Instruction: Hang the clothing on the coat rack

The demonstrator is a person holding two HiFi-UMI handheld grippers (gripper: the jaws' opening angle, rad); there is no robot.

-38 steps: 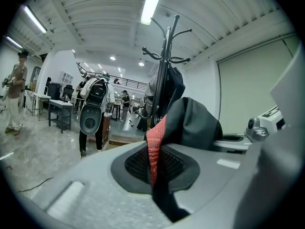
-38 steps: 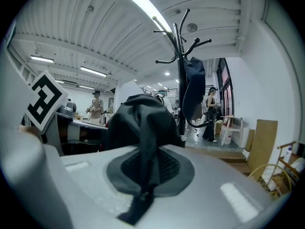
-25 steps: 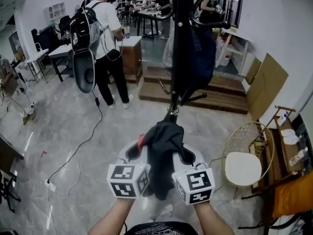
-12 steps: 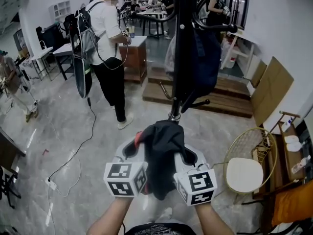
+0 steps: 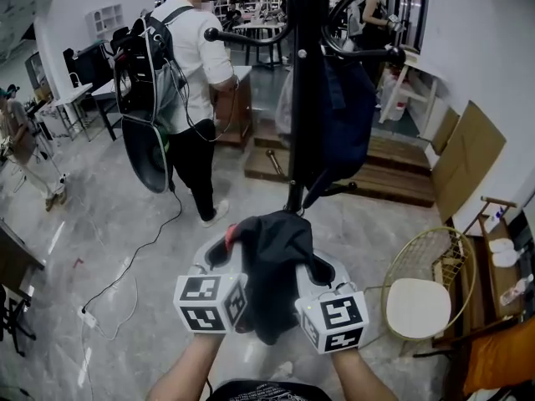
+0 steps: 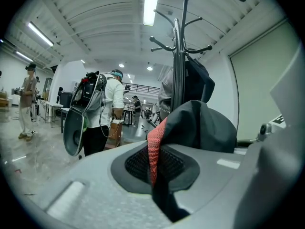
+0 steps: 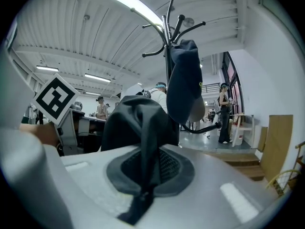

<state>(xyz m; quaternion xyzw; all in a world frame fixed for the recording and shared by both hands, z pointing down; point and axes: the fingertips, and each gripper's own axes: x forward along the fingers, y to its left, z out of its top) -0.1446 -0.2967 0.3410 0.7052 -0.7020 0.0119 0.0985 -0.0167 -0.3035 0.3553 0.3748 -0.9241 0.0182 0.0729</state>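
Pinching the dark clothing (image 5: 277, 261) in the narrow jaws of the left gripper (image 5: 227, 256), with a red knit strip (image 6: 153, 151) of it pressed across the ribbed pad. Gripping another fold of the same cloth in the jaws of the right gripper (image 5: 323, 267), closed just as tight. Carrying the bundle between the 2 grippers, low in front of the body, above the floor (image 5: 125, 215) and near the foot of the coat rack (image 5: 306, 98), not touching it.

Looks like the carry-and-approach step: grasped, not yet hung. Next, probably:
- Raise both grippers well up toward the curved hooks.
- Pick a free hook such as the left-hand arm (image 5: 247, 36).
- Steer clear of the dark blue garment (image 5: 347, 111) hanging on the rack's right side.
- Find a collar or loop, or else drape a fold over the hook tip.
- Only then ease the jaws apart.

Worth minding the person with a backpack (image 5: 188, 65) standing just beyond the rack, to the left.

As for the clothing: black or very dark, soft and limp, bunched into a hump over the jaws and sagging in a tail below them. Red trim along 1 edge. No clear collar, sleeve or hanging loop to be made out.
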